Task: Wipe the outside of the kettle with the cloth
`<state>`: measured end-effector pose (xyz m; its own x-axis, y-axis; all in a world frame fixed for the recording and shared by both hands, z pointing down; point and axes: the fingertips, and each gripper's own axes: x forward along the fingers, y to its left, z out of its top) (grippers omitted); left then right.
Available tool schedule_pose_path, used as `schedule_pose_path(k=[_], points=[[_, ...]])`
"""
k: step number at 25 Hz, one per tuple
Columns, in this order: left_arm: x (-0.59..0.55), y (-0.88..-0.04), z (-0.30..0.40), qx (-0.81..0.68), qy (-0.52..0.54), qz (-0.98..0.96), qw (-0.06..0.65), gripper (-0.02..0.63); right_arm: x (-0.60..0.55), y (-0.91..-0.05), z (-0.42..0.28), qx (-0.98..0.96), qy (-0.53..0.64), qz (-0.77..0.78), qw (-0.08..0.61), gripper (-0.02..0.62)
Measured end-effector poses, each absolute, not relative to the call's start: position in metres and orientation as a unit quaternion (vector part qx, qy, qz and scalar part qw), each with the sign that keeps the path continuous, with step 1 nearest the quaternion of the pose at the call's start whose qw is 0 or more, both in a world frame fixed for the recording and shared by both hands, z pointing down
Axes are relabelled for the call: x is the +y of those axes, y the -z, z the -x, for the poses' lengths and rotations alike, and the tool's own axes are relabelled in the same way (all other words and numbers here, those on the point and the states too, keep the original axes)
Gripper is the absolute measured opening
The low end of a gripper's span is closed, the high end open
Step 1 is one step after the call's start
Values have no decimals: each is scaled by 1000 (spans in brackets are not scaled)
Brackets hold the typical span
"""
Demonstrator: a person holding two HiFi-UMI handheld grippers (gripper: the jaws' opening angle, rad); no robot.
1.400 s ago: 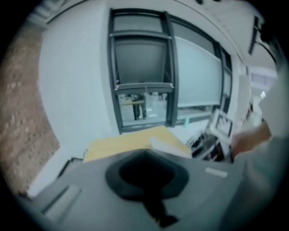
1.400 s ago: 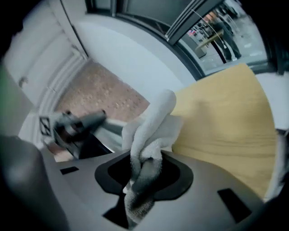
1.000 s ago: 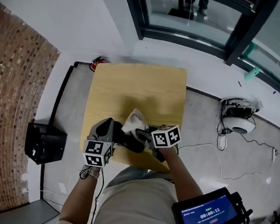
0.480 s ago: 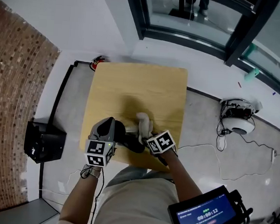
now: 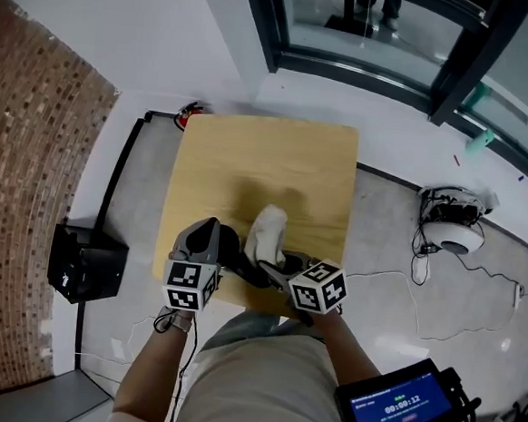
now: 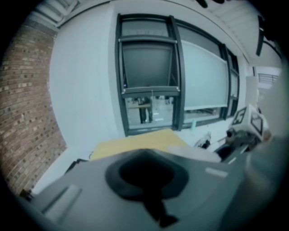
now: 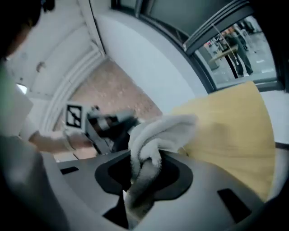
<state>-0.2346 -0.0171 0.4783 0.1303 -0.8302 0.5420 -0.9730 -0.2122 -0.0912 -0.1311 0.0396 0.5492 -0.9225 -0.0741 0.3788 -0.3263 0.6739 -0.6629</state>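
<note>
The right gripper (image 7: 143, 180) is clamping the white cloth (image 7: 160, 131) at a middling width. The pinched end is running down between its jaws while the loose bulk is bunching up just ahead of them. The left gripper (image 6: 146, 180) is sitting just to the left of the right one. Its jaws are standing close together around a dark gap, and I cannot tell whether anything is pinched there. A dark shape, which I am taking to be the kettle (image 5: 239, 269), is lying between the two grippers at the near edge of the wooden table (image 5: 259, 155), mostly hidden by them. The cloth is hanging just past that shape, and whether it is touching it is not showing. I am judging the wiping to be under way, but nothing is showing how much of the kettle's outside is done. More passes around it are likely remaining.
</note>
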Motion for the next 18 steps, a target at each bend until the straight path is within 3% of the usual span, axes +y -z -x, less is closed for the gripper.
schedule_pose_path(k=[2, 5, 6, 10, 11, 15, 18], points=[[-18, -481, 240, -613, -249, -736, 141, -14, 39, -555, 137, -901, -398, -116, 130, 123], [-19, -480, 235, -609, -256, -737, 142, -14, 46, -636, 127, -862, -423, -117, 253, 123], [-18, -480, 232, -606, -257, -739, 143, -14, 45, -634, 123, -863, -419, -110, 259, 123], [-19, -481, 233, -605, -258, -740, 141, -14, 47, -535, 108, -874, -469, -47, 118, 123], [-19, -481, 234, -606, -259, -739, 140, -14, 62, -530, 99, -870, -474, -20, 138, 123], [-21, -481, 239, -609, -259, -735, 149, -14, 146, -571, 77, -821, -464, 82, 323, 123], [-25, -481, 234, -581, -310, -741, 133, -12, 170, -569, 117, -804, -501, 115, 299, 123]])
